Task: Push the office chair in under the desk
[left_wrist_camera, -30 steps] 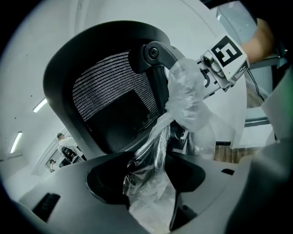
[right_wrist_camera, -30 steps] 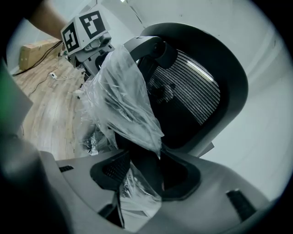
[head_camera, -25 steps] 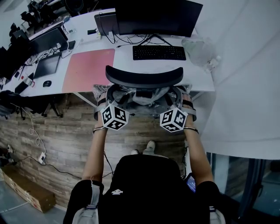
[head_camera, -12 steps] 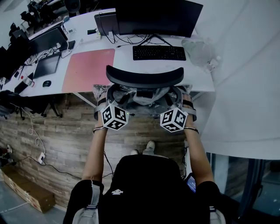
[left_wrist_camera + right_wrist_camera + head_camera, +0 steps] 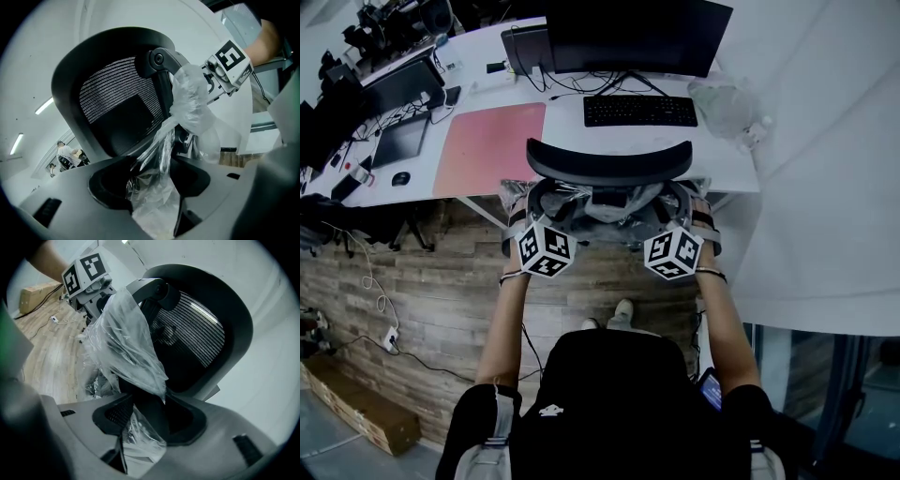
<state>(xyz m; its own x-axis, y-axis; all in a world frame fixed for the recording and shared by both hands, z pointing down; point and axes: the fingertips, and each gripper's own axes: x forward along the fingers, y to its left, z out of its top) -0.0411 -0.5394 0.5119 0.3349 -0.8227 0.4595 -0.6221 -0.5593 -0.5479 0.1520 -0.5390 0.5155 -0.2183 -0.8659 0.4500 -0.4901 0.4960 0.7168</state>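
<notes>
The black mesh office chair (image 5: pixel 609 164) is held at the edge of the white desk (image 5: pixel 567 131); its plastic-wrapped back is clamped by the left tongs (image 5: pixel 154 187) and right tongs (image 5: pixel 140 427); a last straight push seems needed.

Bright, even light on the long white desk (image 5: pixel 567 131) beyond the black mesh-backed office chair (image 5: pixel 609 164), hardly a shadow there. Below the chair, the wooden plank floor (image 5: pixel 431 300) turns dimmer. Gripper views: heavy fisheye bending, black corners. Clear crinkled plastic wrap (image 5: pixel 126 343) on the chair glares softly, white ceiling strip lights (image 5: pixel 44 105) glow left of it, and everything nearest the lens blurs.
</notes>
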